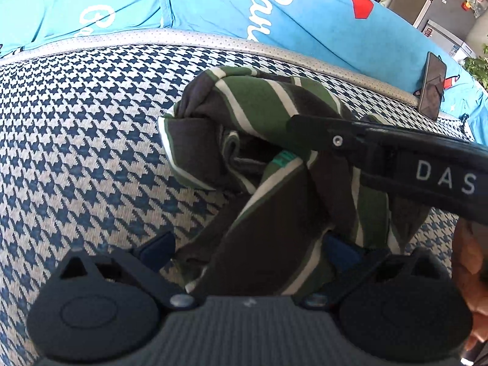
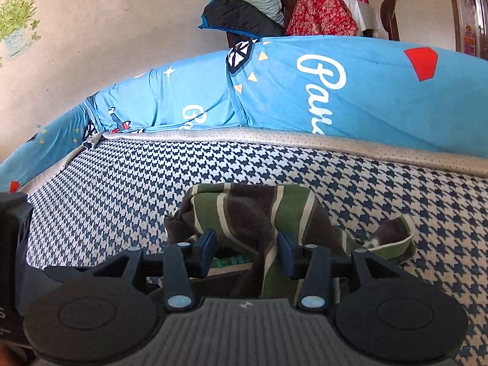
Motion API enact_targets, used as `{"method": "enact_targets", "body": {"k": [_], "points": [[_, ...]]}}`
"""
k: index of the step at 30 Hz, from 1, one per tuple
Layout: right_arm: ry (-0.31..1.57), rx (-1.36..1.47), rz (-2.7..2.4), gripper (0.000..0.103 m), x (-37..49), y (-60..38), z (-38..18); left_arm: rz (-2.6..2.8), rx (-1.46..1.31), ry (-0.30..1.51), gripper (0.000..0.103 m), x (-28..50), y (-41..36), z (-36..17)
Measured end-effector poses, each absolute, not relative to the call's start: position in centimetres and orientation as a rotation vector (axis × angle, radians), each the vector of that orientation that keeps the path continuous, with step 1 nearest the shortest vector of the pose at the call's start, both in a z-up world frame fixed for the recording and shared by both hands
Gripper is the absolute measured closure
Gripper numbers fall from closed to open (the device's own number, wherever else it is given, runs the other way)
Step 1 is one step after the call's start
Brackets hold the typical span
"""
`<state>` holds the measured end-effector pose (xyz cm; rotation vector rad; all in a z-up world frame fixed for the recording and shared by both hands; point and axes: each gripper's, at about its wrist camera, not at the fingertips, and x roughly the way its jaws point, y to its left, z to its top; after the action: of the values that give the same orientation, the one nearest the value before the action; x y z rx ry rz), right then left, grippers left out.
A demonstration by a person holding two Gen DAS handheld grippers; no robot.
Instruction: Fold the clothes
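garment: a green, dark brown and white striped top [image 1: 262,140] lies bunched on the houndstooth seat cover [image 1: 76,140], roughly mid-seat, in front of the blue cushions [image 1: 213,6]. Part of it is rolled into a thick wad, the rest trails toward the near edge.

left gripper: the left gripper [image 1: 248,248] has its pads set wide with the near tail of the top running up between them. No pad looks like it's pressing on the cloth, so it reads as released.

right gripper: the right gripper [image 2: 245,248] sits with its pads either side of a ridge of the striped cloth; there's a visible gap on both sides, so it's loose too, not clenched. In the left wrist view its black finger lies across the top of the wad.

how to do this bit well: probably best to bite one clean edge per claw rather than the fat bundle, then lift and spread so the wad opens flat before any fold. Pinching several layers at once would likely just drag the lump around.

readable text: "DAS" in white on the right gripper's finger, cut off at the frame edge. White script on the cushions starts "Par…" and a second word "G…", the rest hidden. A teal tag [image 1: 283,157] in the top, print too small to read.

also there: a phone [image 1: 433,87] propped at the far right.
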<state>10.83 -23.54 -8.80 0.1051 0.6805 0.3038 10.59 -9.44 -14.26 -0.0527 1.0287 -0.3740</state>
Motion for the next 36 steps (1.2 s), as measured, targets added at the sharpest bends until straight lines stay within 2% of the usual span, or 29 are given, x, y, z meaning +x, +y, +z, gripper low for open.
{"method": "enact_targets", "body": {"k": [2,3,7,9,11,14,20,23,30,34,36], "points": [[0.695,0.099,0.297,0.086,10.9,-23.4,-9.1,-0.373,-0.048,1.027,0.001,10.6,-9.5,-14.3],[0.703,0.088,0.285,0.089,11.0,-23.4,-9.3,-0.373,-0.048,1.026,0.001,10.5,-9.5,-14.3],[0.709,0.123,0.272,0.092,10.8,-24.3,-9.6,-0.371,-0.056,1.019,0.01,10.4,-9.6,-14.4],[0.697,0.131,0.27,0.093,10.5,-24.5,-9.3,-0.367,-0.064,1.014,0.018,10.4,-9.6,-14.3],[0.681,0.138,0.265,0.093,10.3,-24.8,-9.0,-0.367,-0.08,1.008,0.033,10.5,-9.7,-14.2],[0.658,0.153,0.258,0.093,9.8,-25.3,-8.4,-0.366,-0.076,0.986,0.046,10.4,-10.2,-13.9],[0.598,0.189,0.258,0.094,8.7,-26.5,-6.9,-0.309,-0.034,0.887,0.065,10.6,-11.7,-12.7],[0.555,0.218,0.243,0.094,8.1,-27.4,-6.0,-0.263,-0.017,0.83,0.068,11.1,-12.4,-11.7],[0.446,0.293,0.21,0.095,6.6,-30.2,-3.9,-0.162,0.036,0.628,0.069,12.6,-14.2,-8.1],[0.403,0.3,0.211,0.095,5.8,-31.3,-3.0,-0.133,0.024,0.561,0.069,13.3,-15.0,-7.1],[0.409,0.29,0.204,0.095,5.7,-31.6,-3.0,-0.156,0.029,0.596,0.066,13.3,-15.4,-7.3]]}}
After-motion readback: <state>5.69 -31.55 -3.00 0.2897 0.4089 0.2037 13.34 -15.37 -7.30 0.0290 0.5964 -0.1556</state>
